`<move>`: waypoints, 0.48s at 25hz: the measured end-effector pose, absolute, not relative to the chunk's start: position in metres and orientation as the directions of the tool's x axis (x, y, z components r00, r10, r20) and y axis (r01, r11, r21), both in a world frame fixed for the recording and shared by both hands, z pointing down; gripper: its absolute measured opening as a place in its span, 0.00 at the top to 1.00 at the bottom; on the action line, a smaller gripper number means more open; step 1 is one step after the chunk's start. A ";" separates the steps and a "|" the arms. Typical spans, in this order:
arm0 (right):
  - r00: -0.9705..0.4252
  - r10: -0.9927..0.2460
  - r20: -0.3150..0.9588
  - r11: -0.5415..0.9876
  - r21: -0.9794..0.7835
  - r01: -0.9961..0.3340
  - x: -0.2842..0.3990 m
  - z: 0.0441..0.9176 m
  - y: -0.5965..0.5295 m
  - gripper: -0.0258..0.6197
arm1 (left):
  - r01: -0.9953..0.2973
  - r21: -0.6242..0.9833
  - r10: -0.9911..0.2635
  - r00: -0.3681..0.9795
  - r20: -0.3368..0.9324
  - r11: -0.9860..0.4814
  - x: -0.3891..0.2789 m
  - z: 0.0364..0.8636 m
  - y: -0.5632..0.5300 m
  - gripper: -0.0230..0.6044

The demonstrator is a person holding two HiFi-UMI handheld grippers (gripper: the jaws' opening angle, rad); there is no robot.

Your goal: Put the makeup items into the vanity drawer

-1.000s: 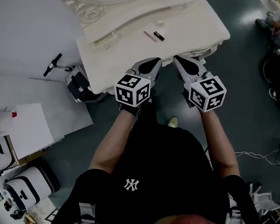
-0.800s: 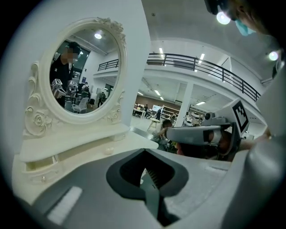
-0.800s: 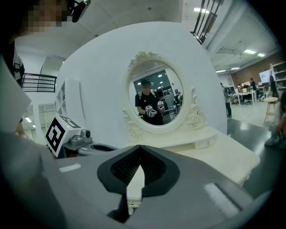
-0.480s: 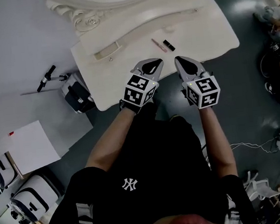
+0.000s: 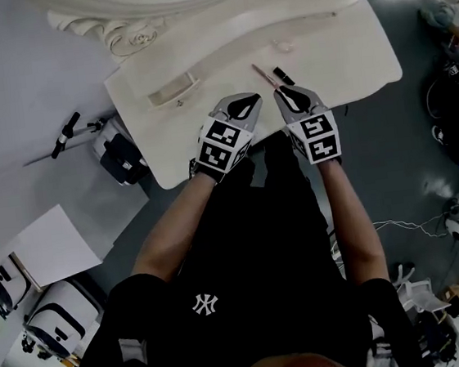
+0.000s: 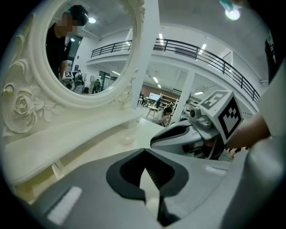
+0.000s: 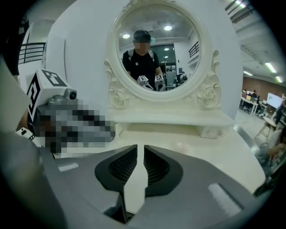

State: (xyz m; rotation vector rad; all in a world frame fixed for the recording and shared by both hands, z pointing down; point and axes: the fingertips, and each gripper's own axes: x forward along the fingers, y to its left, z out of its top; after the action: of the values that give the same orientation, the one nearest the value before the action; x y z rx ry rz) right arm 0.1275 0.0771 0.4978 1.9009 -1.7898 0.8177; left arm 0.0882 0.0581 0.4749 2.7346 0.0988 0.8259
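Note:
On the white vanity top [image 5: 347, 58] lie a thin pink stick [image 5: 264, 74] and a short black lipstick [image 5: 282, 75], side by side near the front edge. A small clear item [image 5: 283, 46] [image 7: 183, 145] [image 6: 128, 140] rests farther back. My right gripper [image 5: 293, 92] [image 7: 140, 147] hovers just in front of the black lipstick. Its jaws have just been opening and stand a narrow slit apart, with nothing between them. My left gripper [image 5: 241, 101] [image 6: 144, 154] is beside it to the left, over the front edge, tips together and empty.
A round mirror [image 7: 156, 44] in a carved frame rises behind a raised shelf [image 5: 220, 31]. A small drawer box [image 5: 171, 88] sits at the shelf's left end. On the floor to the left are a folded scooter [image 5: 67, 127] and a black-and-white case [image 5: 119, 150].
Both grippers have gone forward and down, from in front of the vanity to over its front edge. The right jaws, closed before, now show a thin gap.

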 end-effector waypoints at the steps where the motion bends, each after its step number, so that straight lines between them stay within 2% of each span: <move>1: -0.001 -0.739 0.673 -0.082 -0.092 -0.992 0.130 0.508 0.073 0.84 | -0.027 0.289 0.139 0.832 0.537 -0.957 0.090 0.480 0.054 0.96; 5: -0.043 -0.675 0.736 -0.014 -0.071 -0.997 0.141 0.551 0.060 0.81 | -0.084 0.292 0.099 0.822 0.561 -0.953 0.097 0.497 0.035 0.96; 12: -0.088 -0.546 0.834 0.121 -0.025 -0.992 0.151 0.605 0.047 0.81 | -0.209 0.311 0.030 0.786 0.618 -0.927 0.103 0.525 0.014 0.96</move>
State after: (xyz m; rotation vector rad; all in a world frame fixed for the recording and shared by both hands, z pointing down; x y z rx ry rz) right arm 0.1513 0.0469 0.6050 1.5029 -1.7211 0.8346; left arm 0.1034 0.0145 0.5250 2.6119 -0.1361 0.9127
